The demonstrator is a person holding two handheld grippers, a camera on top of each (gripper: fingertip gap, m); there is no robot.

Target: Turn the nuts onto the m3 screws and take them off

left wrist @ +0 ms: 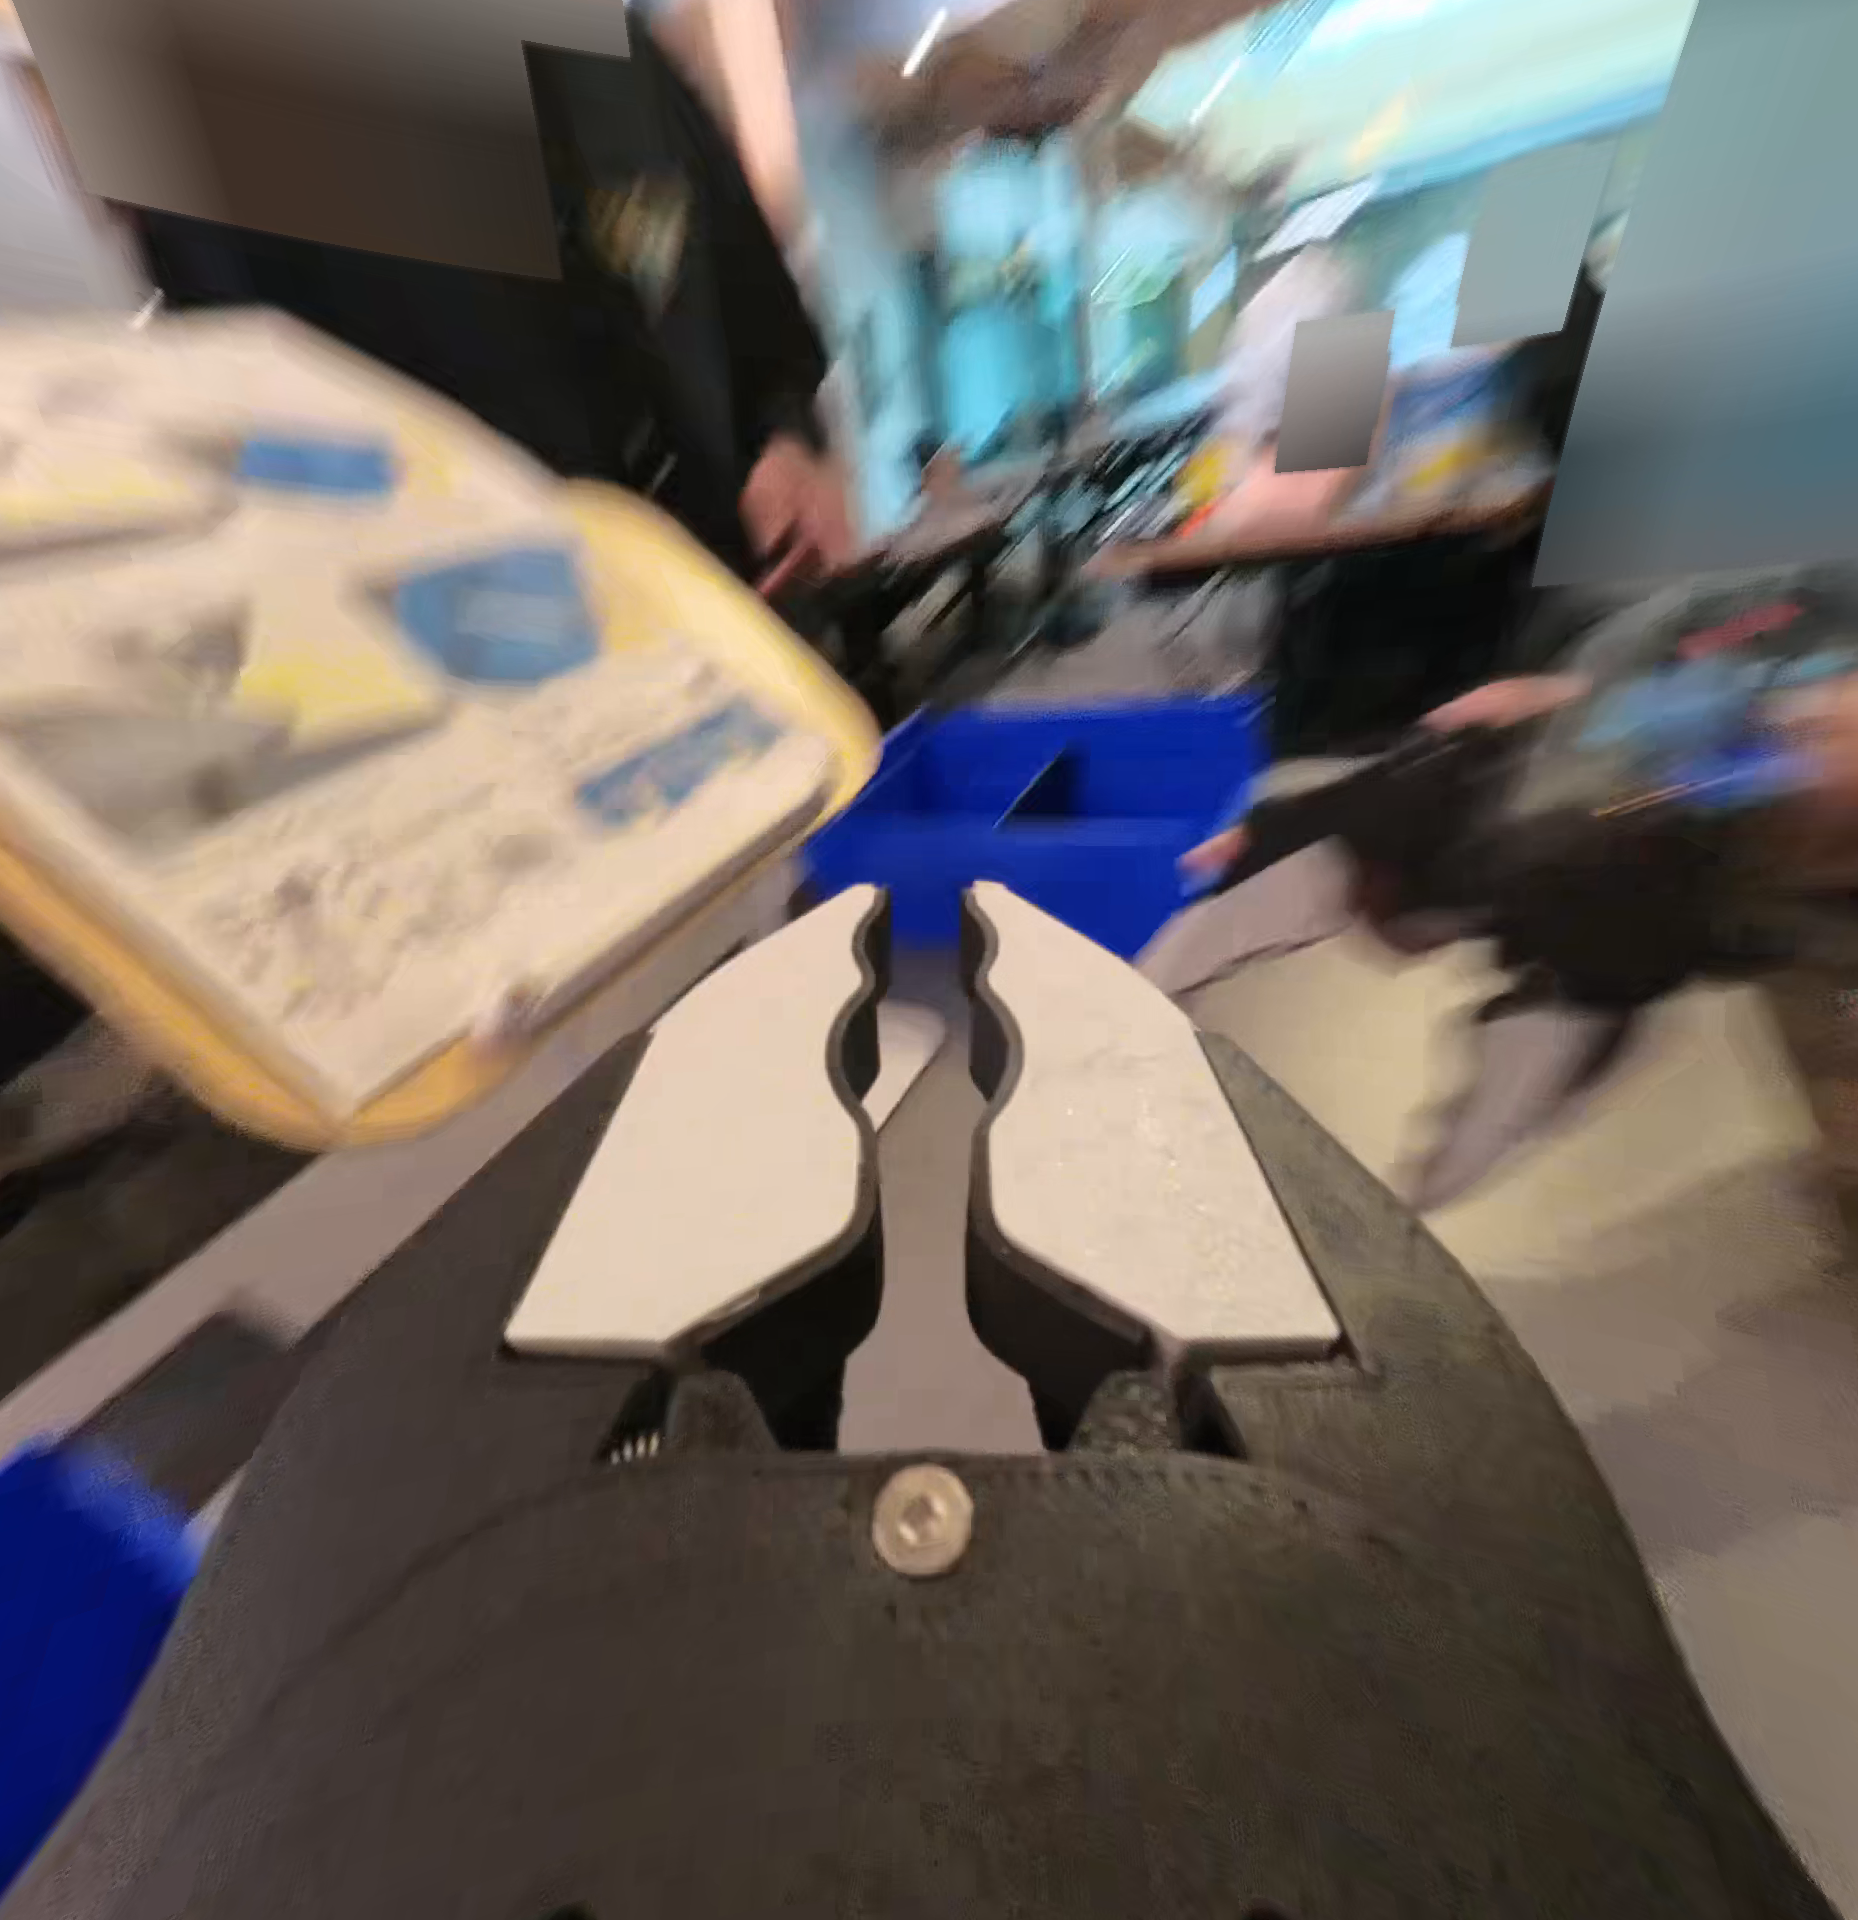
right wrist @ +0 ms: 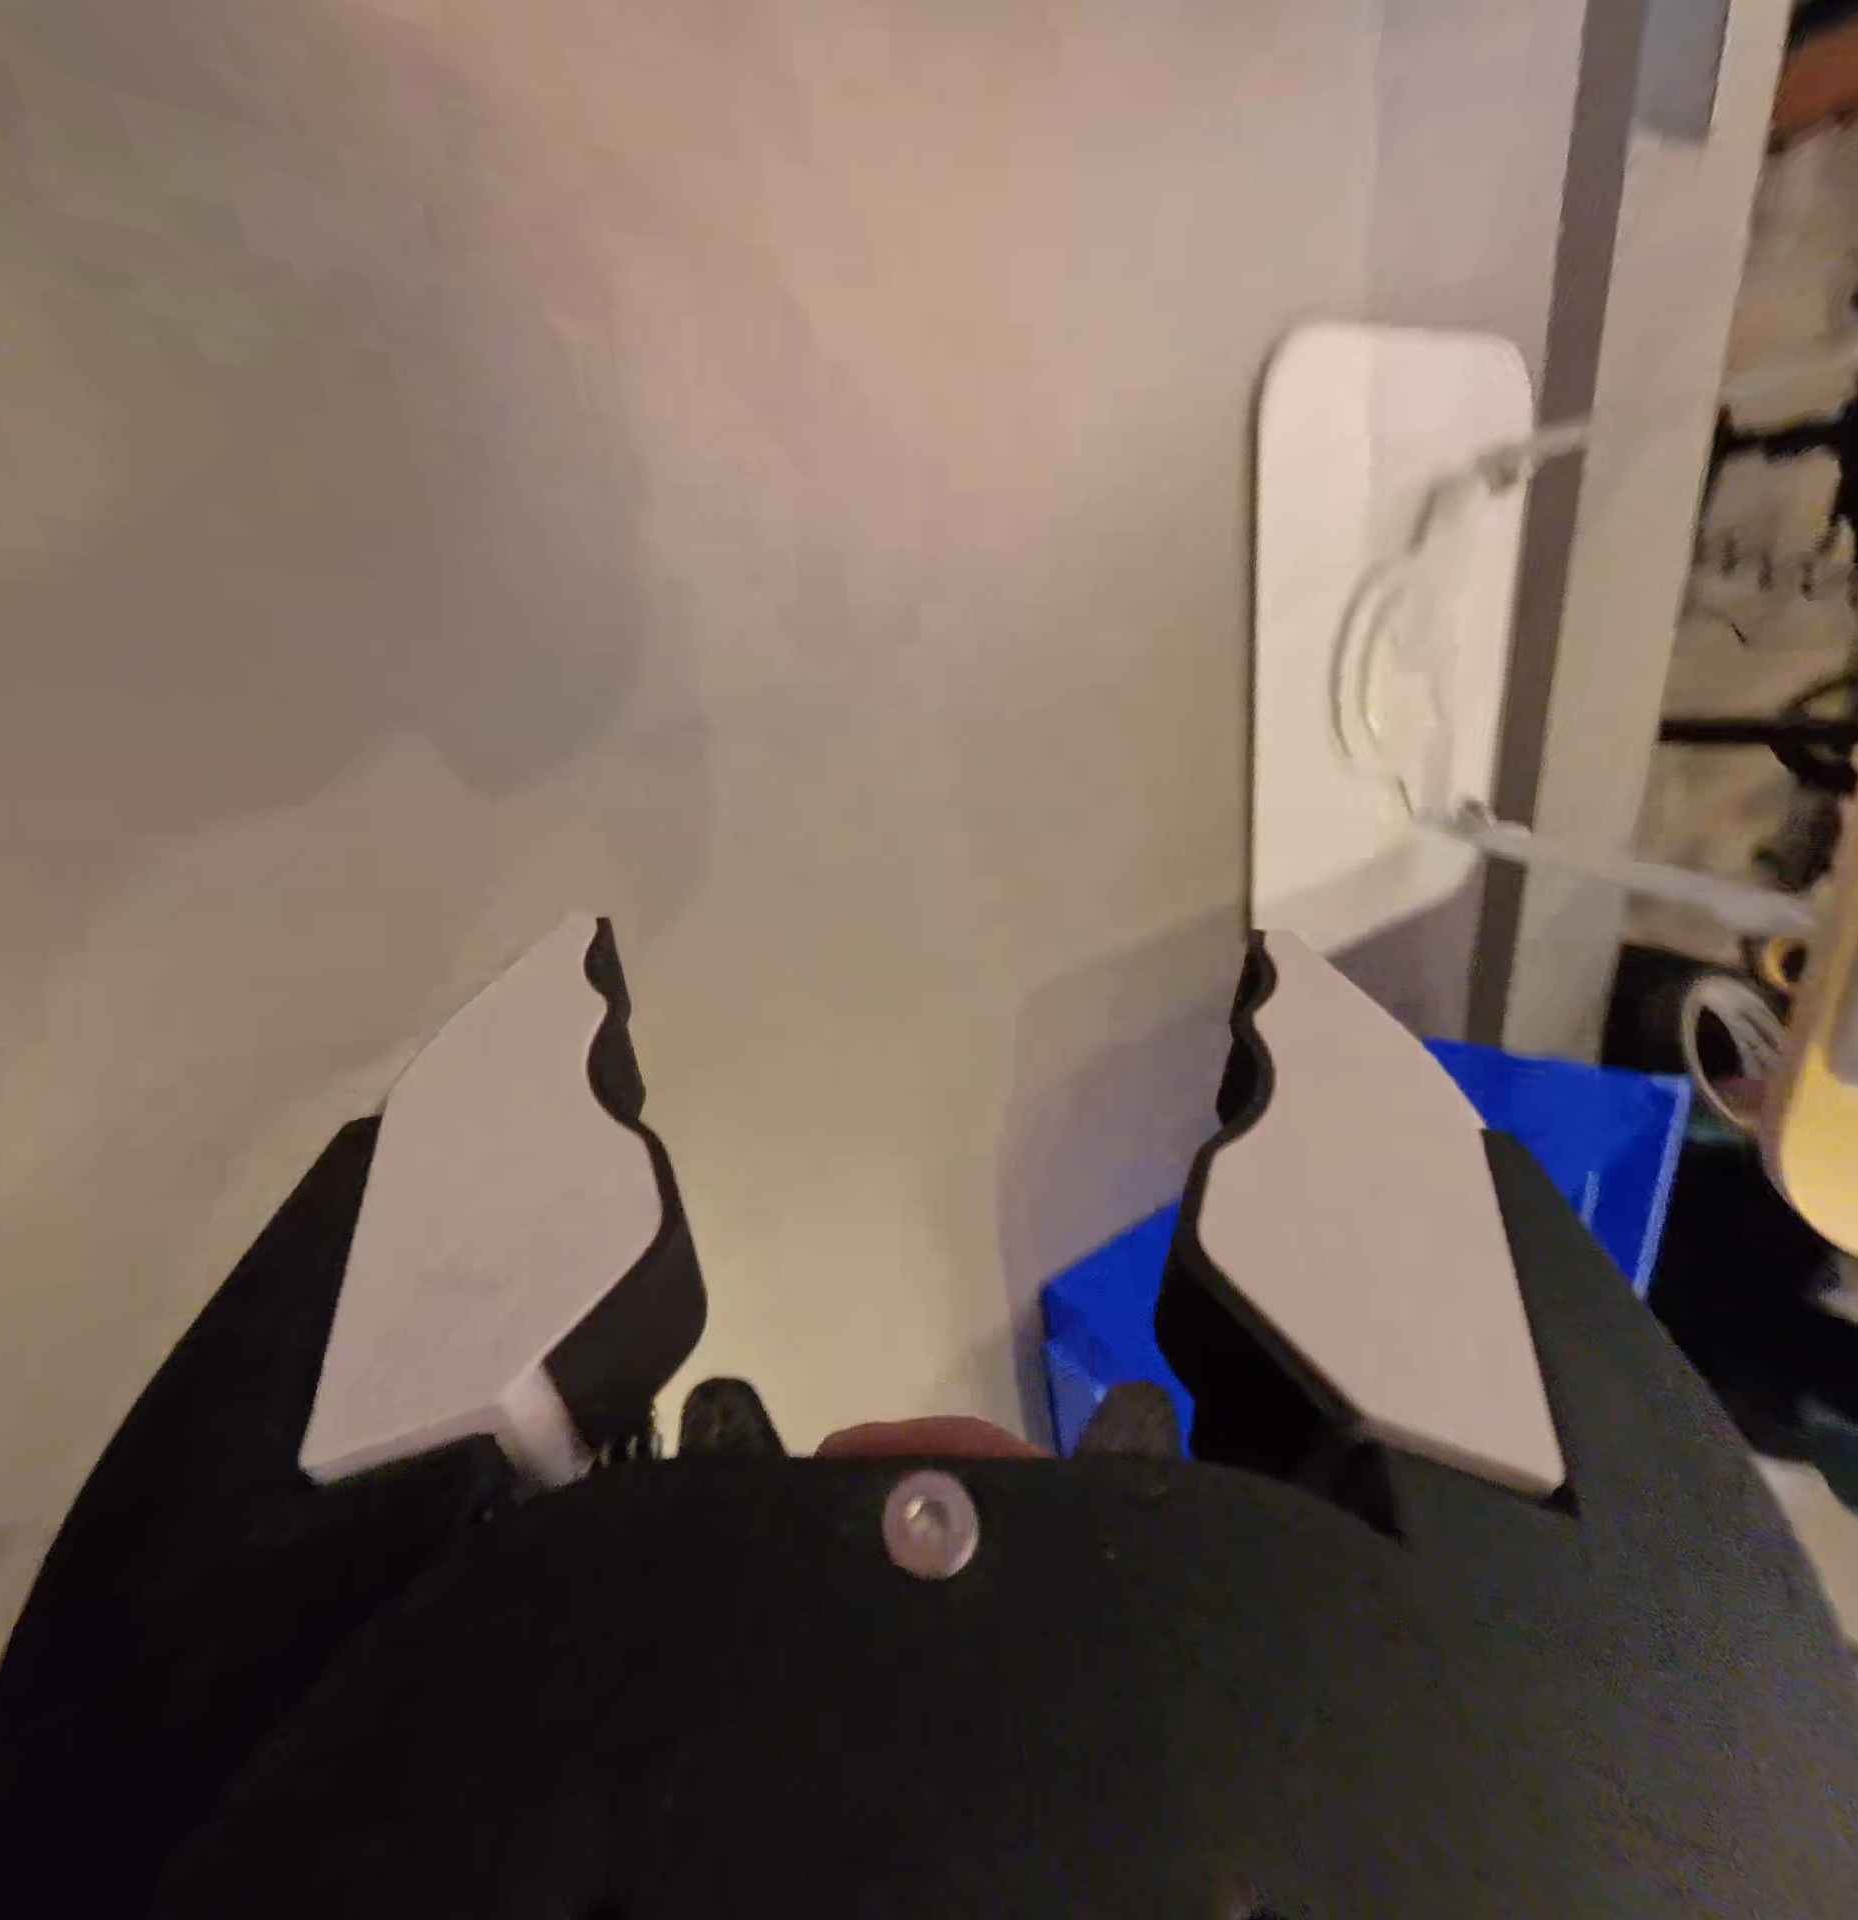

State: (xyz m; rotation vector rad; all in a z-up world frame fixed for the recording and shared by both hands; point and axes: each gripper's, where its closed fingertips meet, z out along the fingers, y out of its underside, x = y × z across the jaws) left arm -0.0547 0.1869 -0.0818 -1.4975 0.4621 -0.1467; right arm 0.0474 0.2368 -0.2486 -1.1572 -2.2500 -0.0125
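The left wrist view is blurred by motion. My left gripper (left wrist: 927,914) has its jaws almost together with a narrow gap, and nothing shows between them. It hovers in front of a blue bin (left wrist: 1029,810). A clear parts case with a yellow rim (left wrist: 364,707) lies tilted at the left. The right gripper (left wrist: 1631,790), held in a hand, shows at the right. In the right wrist view my right gripper (right wrist: 930,935) is wide open and empty, facing a pale wall (right wrist: 592,520). No screw or nut can be made out.
A second blue bin (left wrist: 63,1621) sits at the lower left. In the right wrist view a blue bin (right wrist: 1569,1132) stands behind the right finger, the yellow case edge (right wrist: 1839,1143) shows at far right, and a white plate with a clear hook (right wrist: 1392,623) is on the wall. One gripper's finger ends stand about 20 centimeters off the other's.
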